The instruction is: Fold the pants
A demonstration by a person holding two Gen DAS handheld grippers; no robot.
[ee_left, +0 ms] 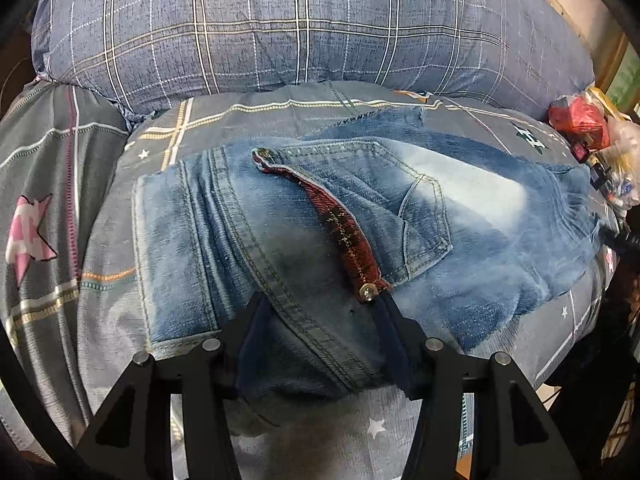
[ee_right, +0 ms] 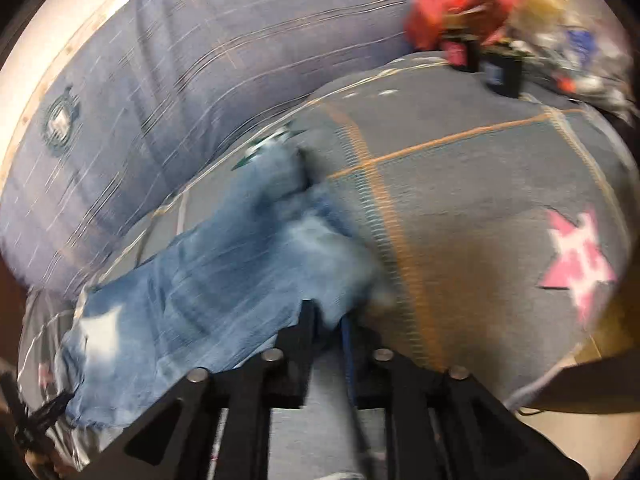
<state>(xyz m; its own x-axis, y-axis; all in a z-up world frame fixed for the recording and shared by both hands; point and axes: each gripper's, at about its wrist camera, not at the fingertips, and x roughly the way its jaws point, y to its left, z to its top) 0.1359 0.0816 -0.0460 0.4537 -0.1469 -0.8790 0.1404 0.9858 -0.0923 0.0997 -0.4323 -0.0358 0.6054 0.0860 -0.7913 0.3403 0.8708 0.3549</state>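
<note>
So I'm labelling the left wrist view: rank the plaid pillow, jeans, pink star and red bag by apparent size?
1. plaid pillow
2. jeans, nearer the camera, so pillow versus jeans is unsure
3. pink star and red bag look alike

Left gripper (ee_left: pixel 318 308), lower centre of left wrist view: two black fingers (ee_left: pixel 256 316) with dark blue pads on inner faces; behind them black angular linkage arms, triangular cut-outs, four round silver pivot pins (ee_left: pixel 211 345) in row across lower frame.

Right gripper (ee_right: pixel 326 320), lower centre of right wrist view, blurred: same black build; narrow black fingers (ee_right: pixel 306 320), blue strip along inner edge of one; black linkage arms with triangular cut-outs; four silver pivot pins (ee_right: pixel 272 355).
</note>
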